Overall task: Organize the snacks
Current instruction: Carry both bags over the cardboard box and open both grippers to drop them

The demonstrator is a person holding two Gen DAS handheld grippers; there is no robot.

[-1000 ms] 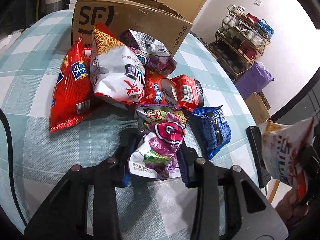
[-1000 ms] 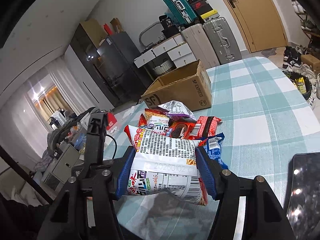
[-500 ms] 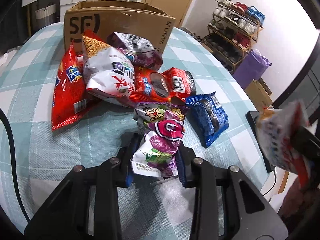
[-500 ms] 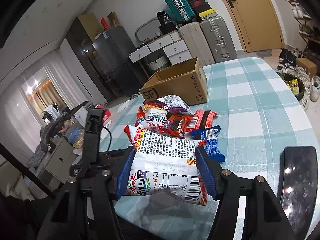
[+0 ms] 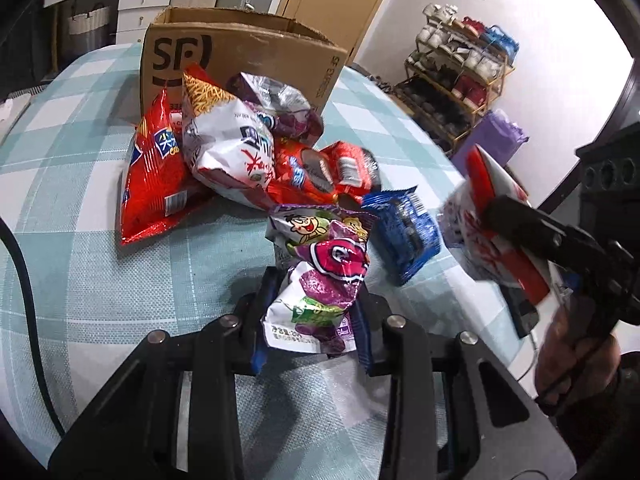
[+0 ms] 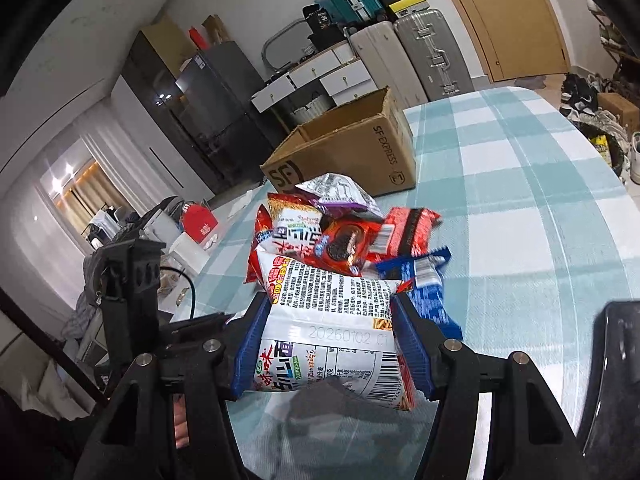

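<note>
Our left tongs [image 5: 312,316] are clamped narrow on a purple and green snack packet [image 5: 320,280], pads pressing its crumpled lower end while the top of the packet leans toward the pile. Our right tongs [image 6: 332,344] grip a white noodle-snack bag [image 6: 332,320] across its width, printed back facing the camera, held just above the desk [image 6: 540,208] with its checked teal and white cloth. In the left wrist view that same bag shows at the right edge, blurred, with a hand [image 5: 576,356] below it on the tool's handle.

The other snacks lie heaped on the desk in front of an open cardboard box [image 5: 240,52]. A large red chip bag [image 5: 156,172] lies flat at the left of the heap; a second white noodle-snack bag [image 5: 228,148] rests on top, leaning on the red one. Behind it, against the box wall, sits a silver and purple packet [image 5: 280,108]. Two red cookie packs [image 5: 320,172] lie side by side at the middle, touching, and a blue cookie pack [image 5: 404,232] lies just beside the packet in our left tongs. A dark phone-like slab [image 6: 616,368] lies at the desk's near right edge. The box stands upright, flaps up; we cannot tell what is in it
</note>
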